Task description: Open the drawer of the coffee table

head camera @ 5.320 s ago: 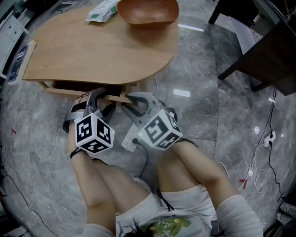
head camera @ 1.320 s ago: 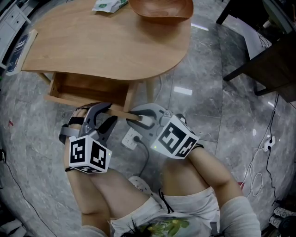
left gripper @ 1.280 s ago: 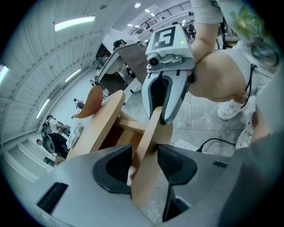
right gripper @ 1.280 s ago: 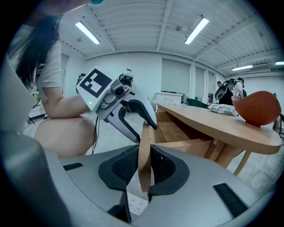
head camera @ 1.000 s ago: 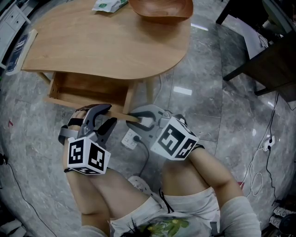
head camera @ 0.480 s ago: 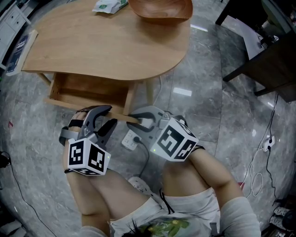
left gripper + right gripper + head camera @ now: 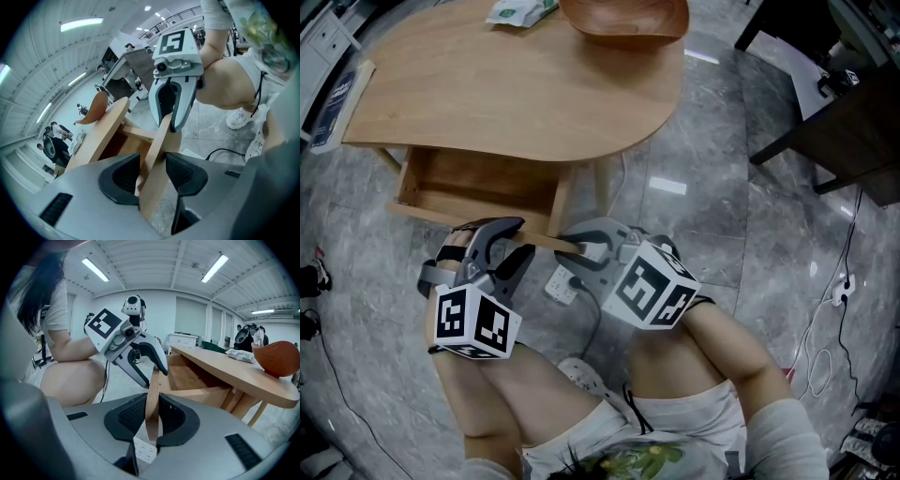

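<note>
The right gripper (image 7: 572, 246) has its jaws closed on the thin top edge of the drawer front (image 7: 151, 399), with a pad against each face. The left gripper (image 7: 523, 238) has its jaws set wider and clamped across the same board, just beside the right. The drawer (image 7: 478, 183) stands pulled out from under the worktop (image 7: 516, 94), its interior showing. A brown bowl (image 7: 623, 19) and a packet (image 7: 520, 11) sit on the worktop. A power strip (image 7: 565, 279) lies on the floor beneath the jaws.
</note>
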`<state>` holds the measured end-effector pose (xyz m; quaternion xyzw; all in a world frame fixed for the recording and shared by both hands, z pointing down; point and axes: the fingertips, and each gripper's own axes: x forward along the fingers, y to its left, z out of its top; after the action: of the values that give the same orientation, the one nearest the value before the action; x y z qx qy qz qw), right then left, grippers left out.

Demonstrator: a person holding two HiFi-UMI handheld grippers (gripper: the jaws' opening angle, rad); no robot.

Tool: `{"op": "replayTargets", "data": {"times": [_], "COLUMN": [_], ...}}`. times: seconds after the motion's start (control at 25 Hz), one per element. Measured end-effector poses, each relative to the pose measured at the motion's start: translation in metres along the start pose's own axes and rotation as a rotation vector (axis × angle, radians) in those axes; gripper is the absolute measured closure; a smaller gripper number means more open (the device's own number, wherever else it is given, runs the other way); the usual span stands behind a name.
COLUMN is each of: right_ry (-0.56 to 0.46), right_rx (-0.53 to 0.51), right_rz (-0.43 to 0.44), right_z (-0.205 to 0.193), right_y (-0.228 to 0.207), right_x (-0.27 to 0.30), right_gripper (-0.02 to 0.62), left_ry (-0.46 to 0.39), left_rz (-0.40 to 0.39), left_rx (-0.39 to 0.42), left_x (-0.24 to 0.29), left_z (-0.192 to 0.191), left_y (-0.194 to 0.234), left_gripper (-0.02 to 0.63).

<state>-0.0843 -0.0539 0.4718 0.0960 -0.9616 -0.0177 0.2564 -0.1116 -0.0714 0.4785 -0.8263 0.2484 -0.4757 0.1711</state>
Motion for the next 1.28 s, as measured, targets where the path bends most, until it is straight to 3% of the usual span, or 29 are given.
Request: {"op": "replayTargets", "data": {"times": [0.64,1.28], "right_ry": [0.064,0.072], "right_rx": [-0.071,-0.063], "right_rz": [0.032,0.064], "right_z": [-0.004,-0.003], "right_y": [0.021,0.028], "right_x": [0.002,0.0], "right_gripper": [0.515,0.515], "left_ry": [0.001,-0.013], "left_rz": [-0.033,-0.06], "left_rx": [-0.007,-0.022], "left_x": [-0.009,-0.015], "left_z": [-0.004,-0.003], "left_y": [-0.017,-0.022], "left_gripper": [0.434,0.44]}}
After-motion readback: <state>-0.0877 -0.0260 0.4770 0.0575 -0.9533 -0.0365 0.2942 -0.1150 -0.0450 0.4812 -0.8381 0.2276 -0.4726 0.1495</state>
